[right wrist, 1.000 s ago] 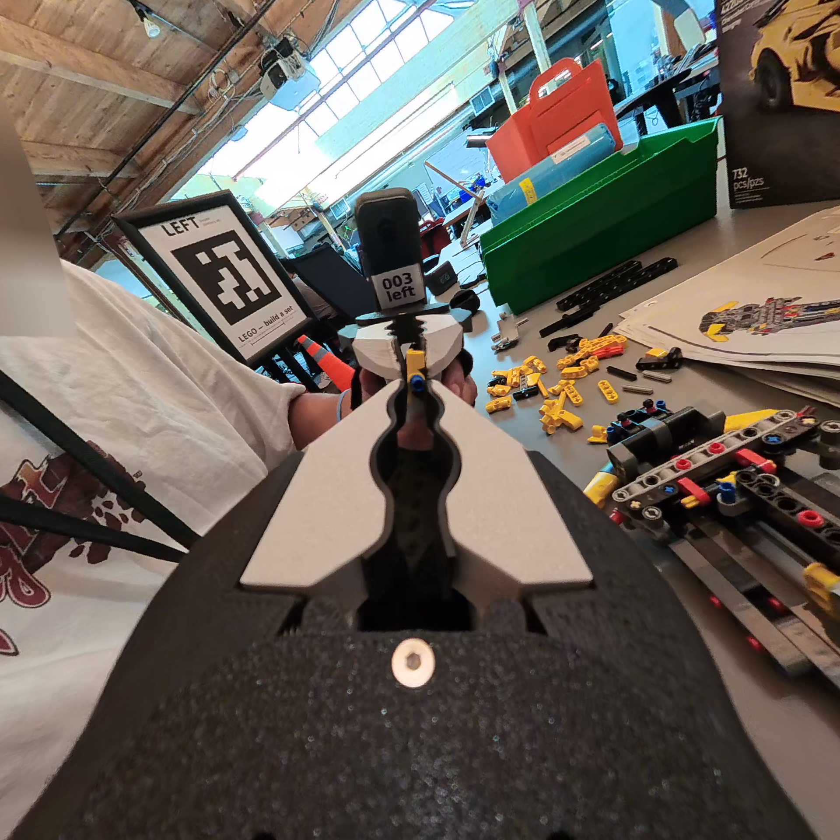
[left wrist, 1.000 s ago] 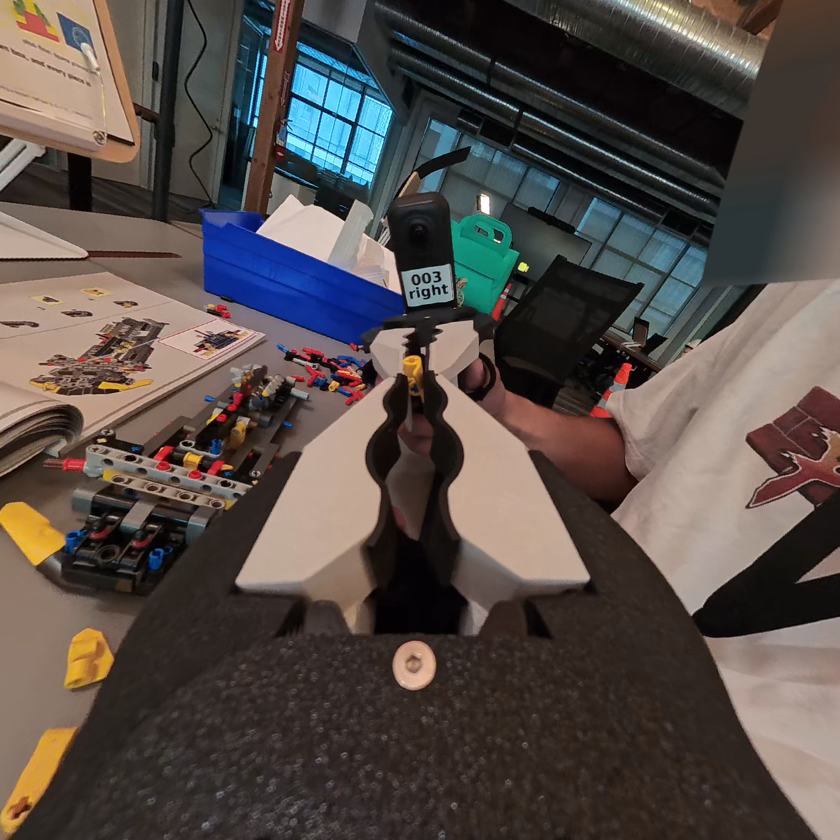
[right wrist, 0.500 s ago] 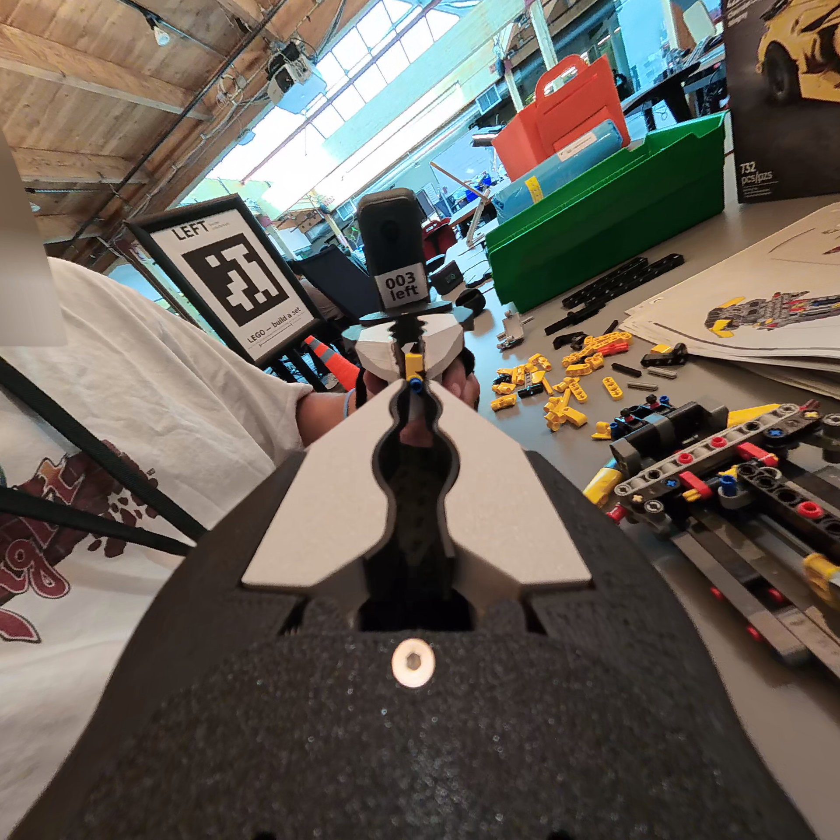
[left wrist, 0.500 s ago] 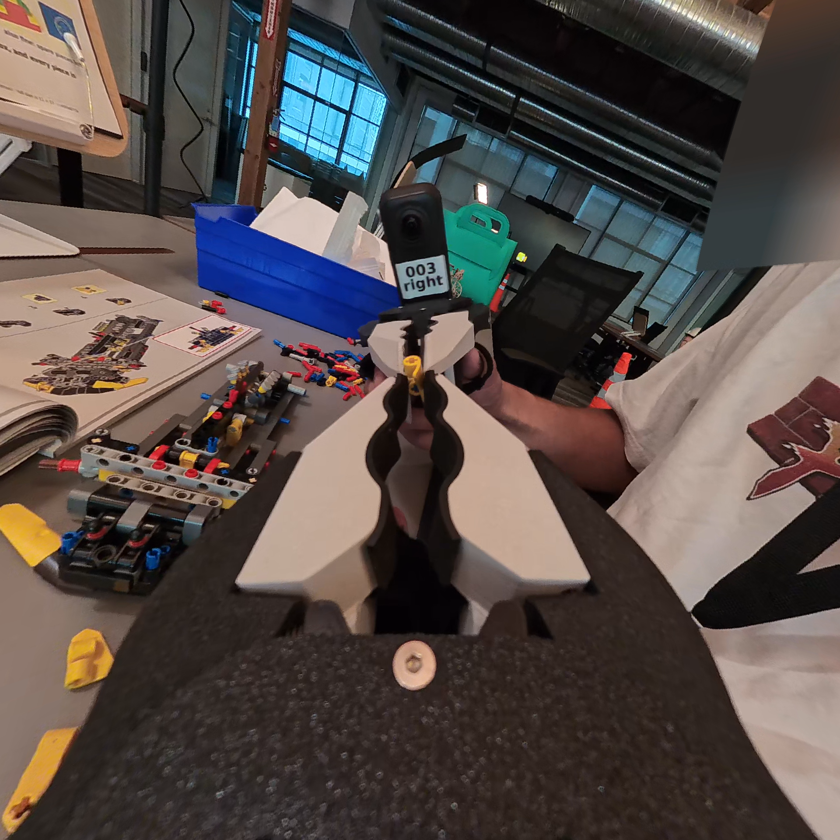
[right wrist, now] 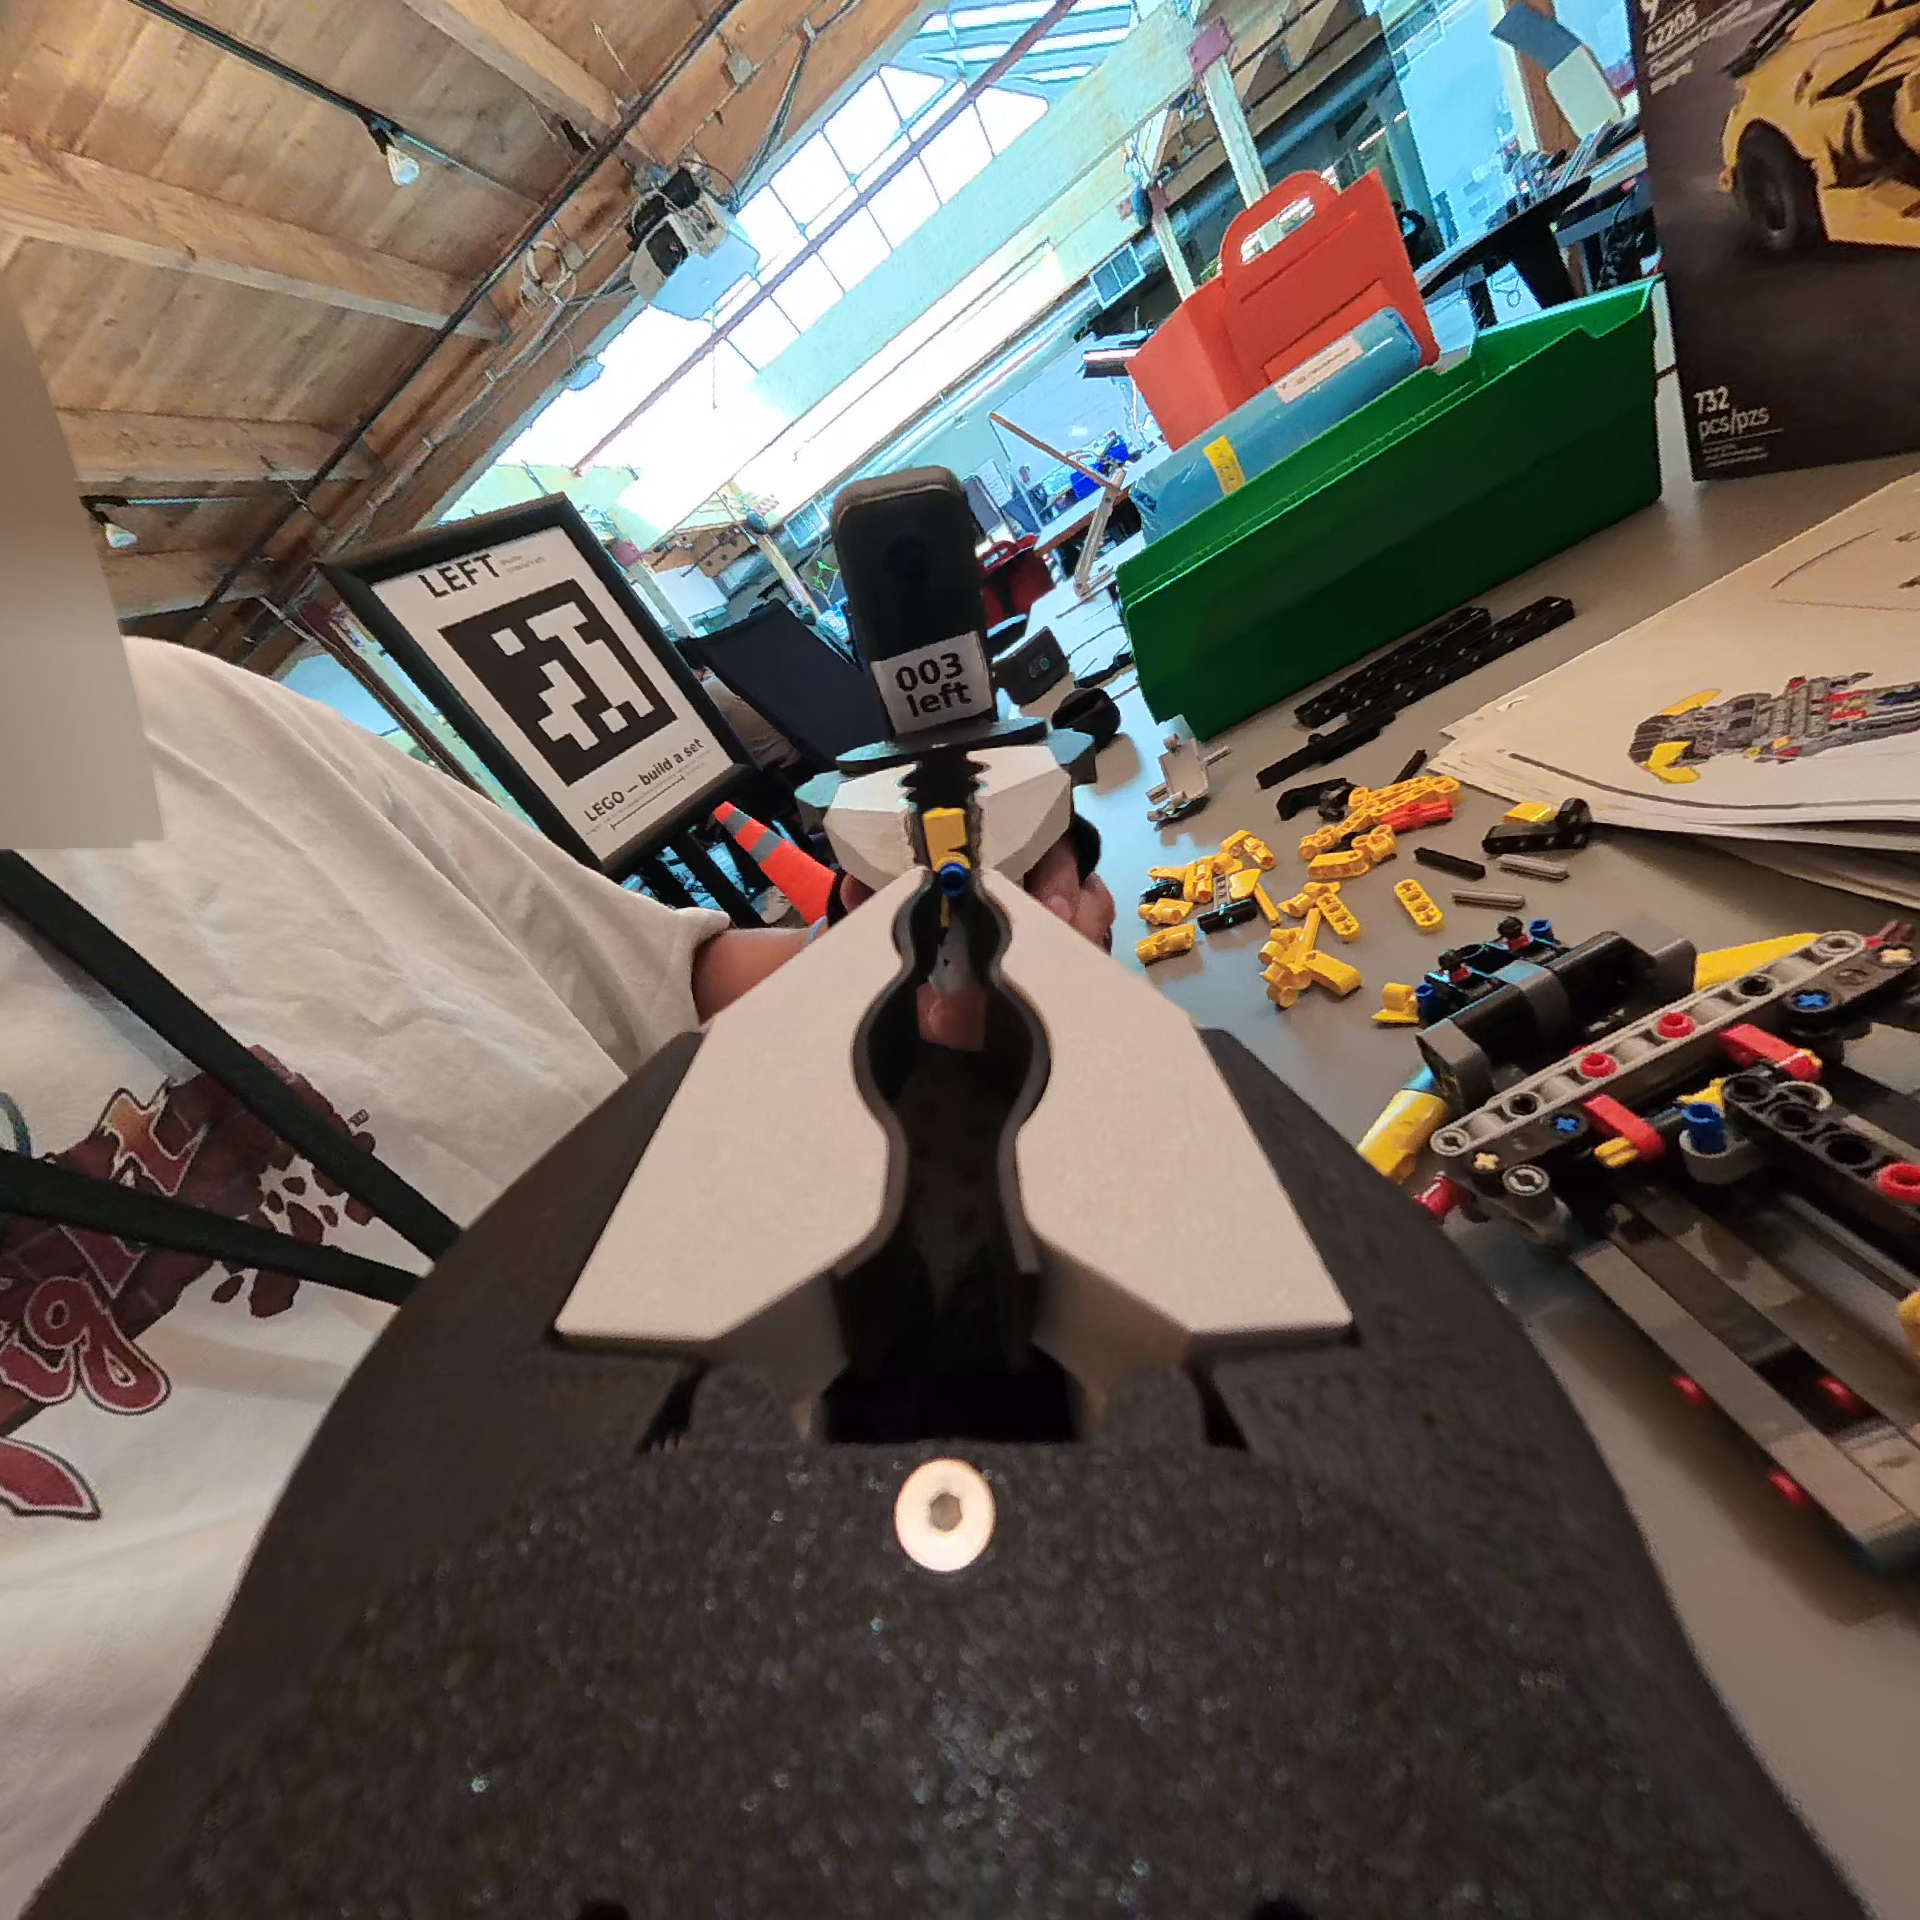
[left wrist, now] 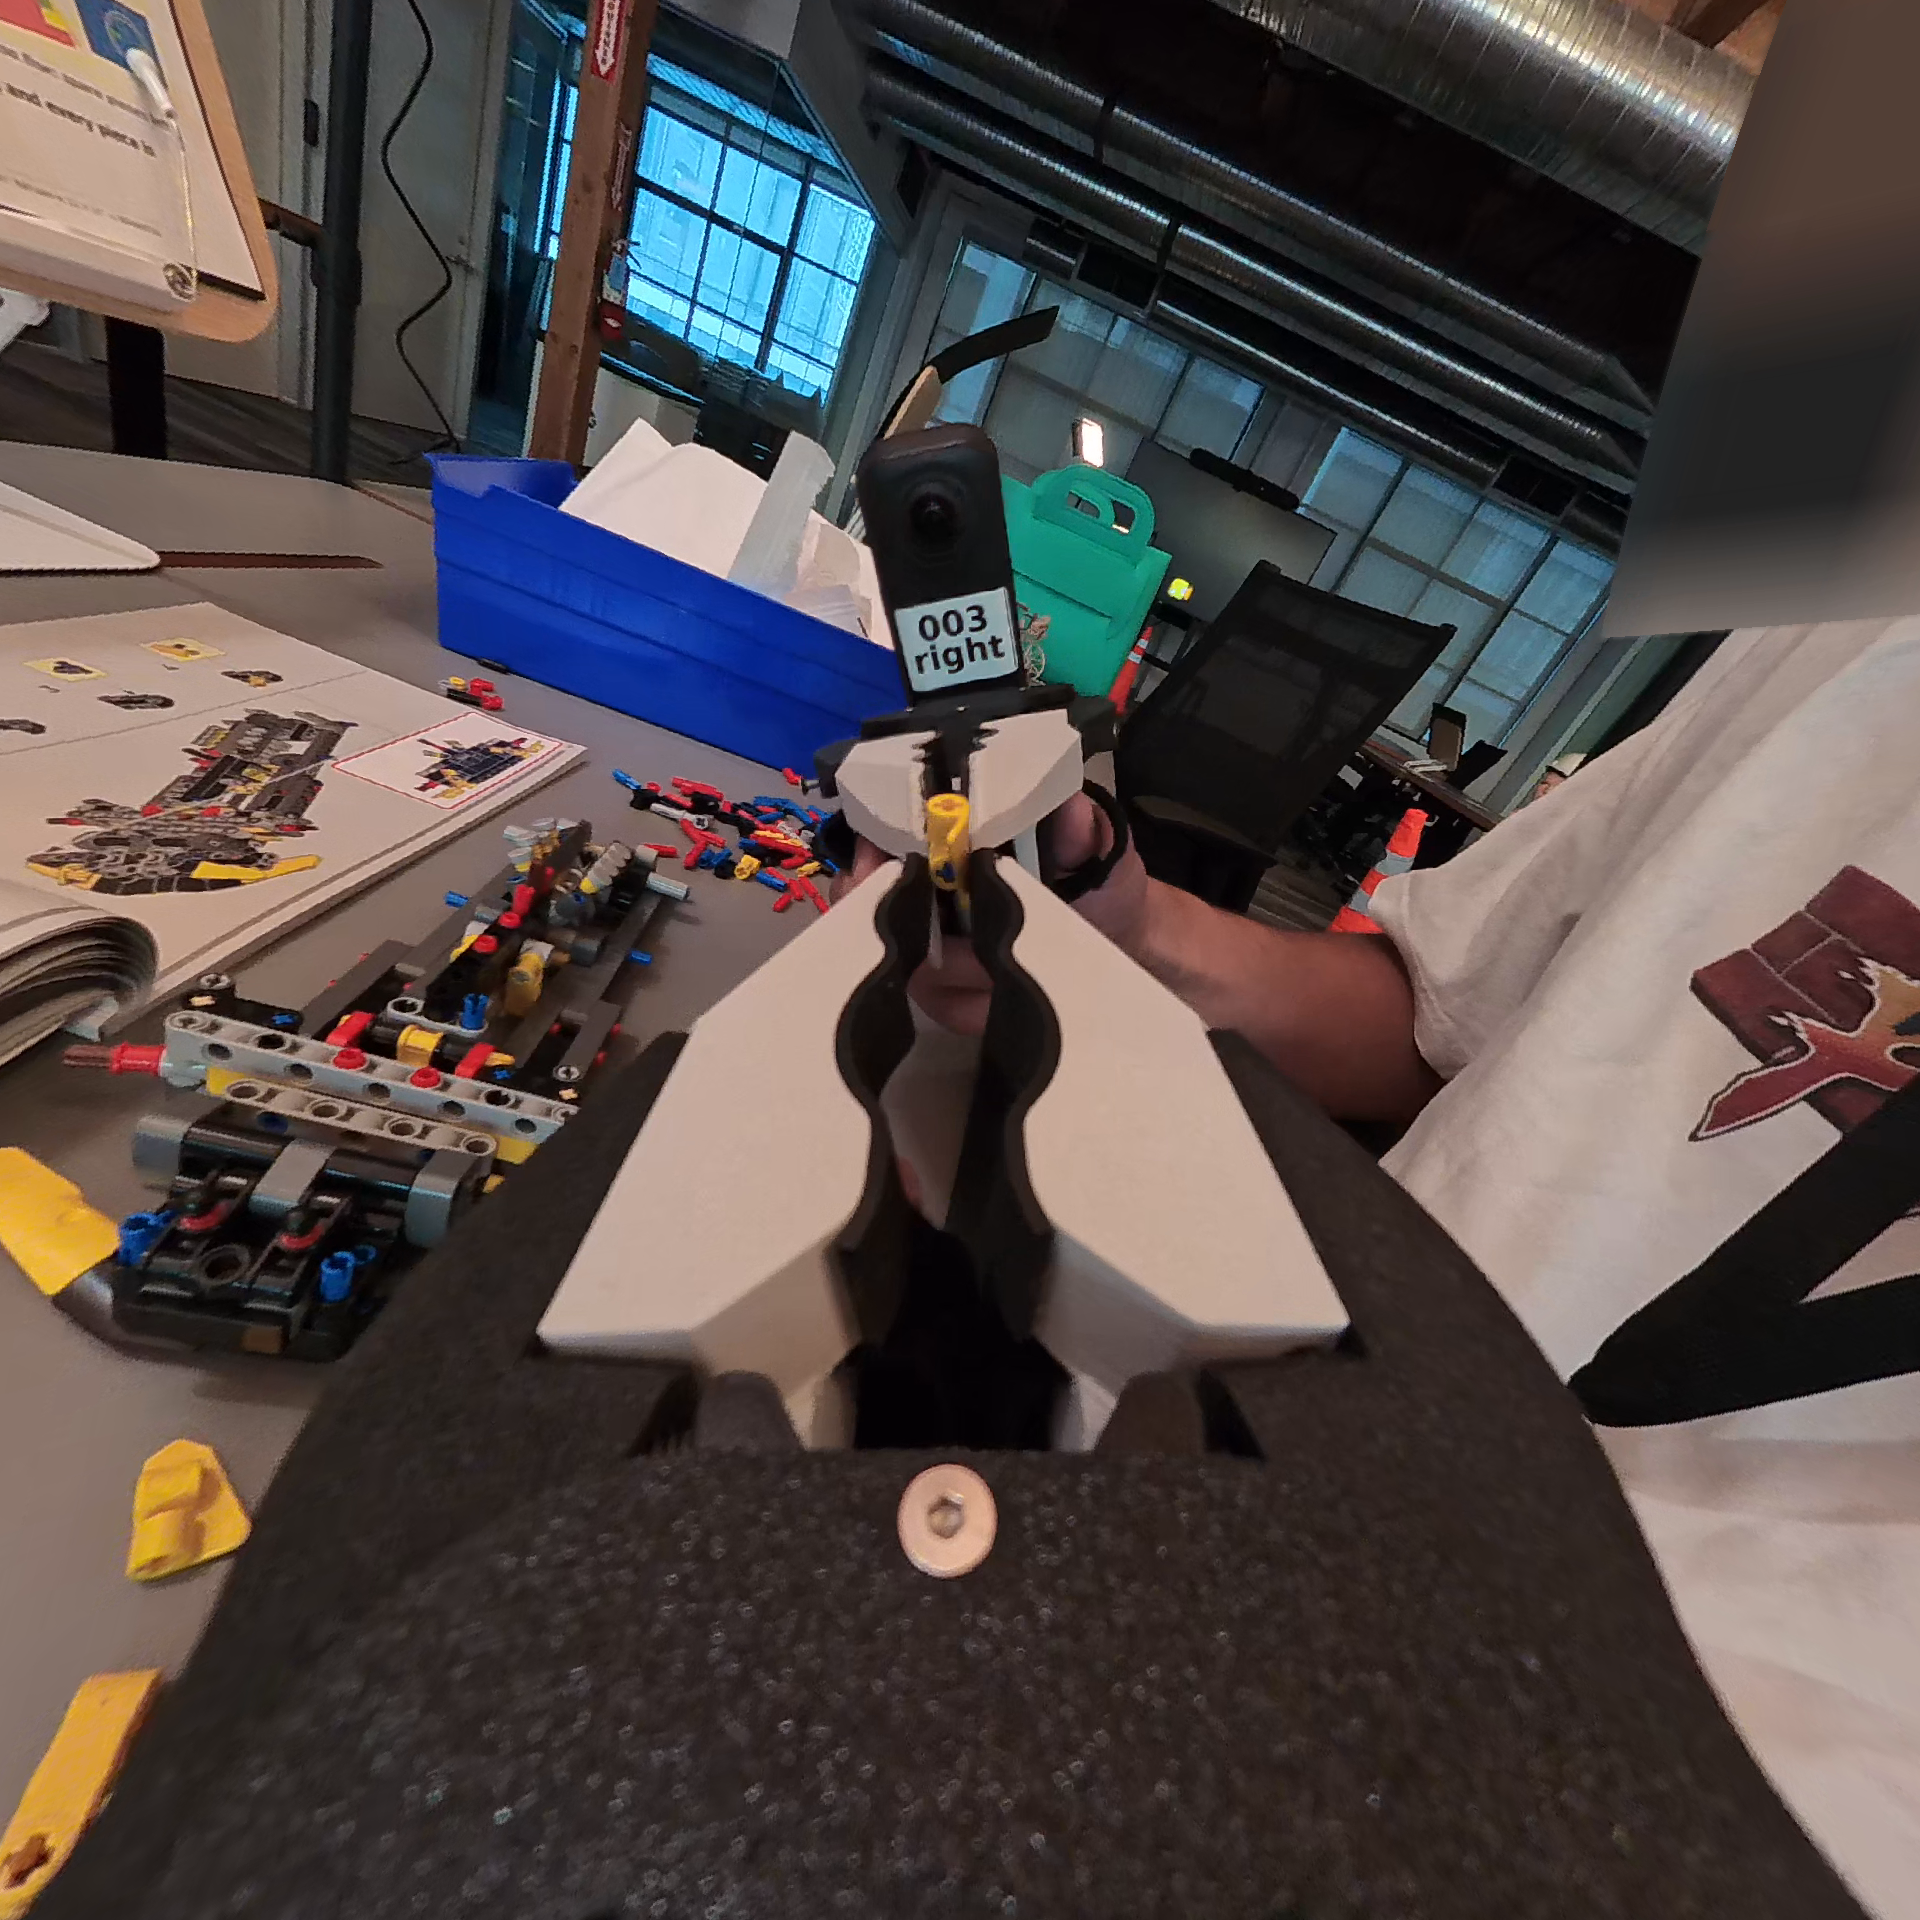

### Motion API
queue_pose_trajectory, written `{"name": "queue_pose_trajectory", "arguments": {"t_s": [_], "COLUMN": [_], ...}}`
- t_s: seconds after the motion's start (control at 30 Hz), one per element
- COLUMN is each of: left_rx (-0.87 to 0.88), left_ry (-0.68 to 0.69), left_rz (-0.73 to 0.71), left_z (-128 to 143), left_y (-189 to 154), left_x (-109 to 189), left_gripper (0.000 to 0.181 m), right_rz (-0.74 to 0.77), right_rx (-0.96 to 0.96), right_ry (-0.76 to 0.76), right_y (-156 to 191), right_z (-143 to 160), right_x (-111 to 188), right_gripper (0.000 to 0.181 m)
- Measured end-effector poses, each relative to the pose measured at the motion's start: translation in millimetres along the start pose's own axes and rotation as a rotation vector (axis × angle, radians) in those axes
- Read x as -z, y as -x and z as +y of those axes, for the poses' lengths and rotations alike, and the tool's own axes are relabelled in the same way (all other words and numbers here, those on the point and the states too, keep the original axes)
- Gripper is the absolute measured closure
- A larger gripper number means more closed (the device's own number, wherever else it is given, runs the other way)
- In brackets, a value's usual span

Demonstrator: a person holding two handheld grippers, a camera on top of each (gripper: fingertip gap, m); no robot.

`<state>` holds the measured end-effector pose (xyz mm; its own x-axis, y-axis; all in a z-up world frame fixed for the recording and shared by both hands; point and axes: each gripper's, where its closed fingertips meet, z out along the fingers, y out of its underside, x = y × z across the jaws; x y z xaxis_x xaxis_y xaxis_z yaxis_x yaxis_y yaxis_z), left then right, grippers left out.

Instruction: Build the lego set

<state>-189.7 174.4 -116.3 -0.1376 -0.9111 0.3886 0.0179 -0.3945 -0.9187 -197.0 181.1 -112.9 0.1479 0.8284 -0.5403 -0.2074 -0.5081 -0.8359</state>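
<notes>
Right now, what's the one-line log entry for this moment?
left tongs: shut on yellow piece | right tongs: shut on blue pin | tips meet midair | chassis: on table, untouched

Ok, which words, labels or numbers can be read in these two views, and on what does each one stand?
I do not copy writing out; these bear it:
Left wrist view, white camera sticker: legible.
Right wrist view, white camera label: legible.
Framed marker sign: legible.
Dark set box: partly legible.
Clipboard sheet: blurred.
Instruction booklet: too small.
</notes>
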Motion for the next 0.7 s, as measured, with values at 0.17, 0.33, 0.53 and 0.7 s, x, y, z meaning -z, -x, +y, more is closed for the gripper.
{"name": "queue_pose_trajectory", "arguments": {"t_s": [0.17, 0.33, 0.53, 0.7], "left_rx": [0.003, -0.003, 0.001, 0.007], "left_ry": [0.001, 0.006, 0.0, -0.005], "left_rz": [0.01, 0.007, 0.016, 0.017], "left_z": [-0.2, 0.6, -0.7, -1.6], "left_y": [-0.9, -1.1, -1.9, -1.4], "left_x": [0.1, 0.2, 0.6, 1.4], "left_gripper": [0.176, 0.176, 0.175, 0.175], "right_rz": [-0.008, -0.01, -0.012, -0.008], "right_rx": [-0.011, -0.019, -0.016, -0.009], "right_ry": [0.005, 0.014, 0.025, 0.017], "right_y": [1.0, 1.2, 1.8, 1.7], "right_z": [1.0, 2.3, 5.2, 3.6], "right_x": [0.8, 1.4, -1.5, -1.5], "right_gripper": [0.178, 0.178, 0.178, 0.178]}}
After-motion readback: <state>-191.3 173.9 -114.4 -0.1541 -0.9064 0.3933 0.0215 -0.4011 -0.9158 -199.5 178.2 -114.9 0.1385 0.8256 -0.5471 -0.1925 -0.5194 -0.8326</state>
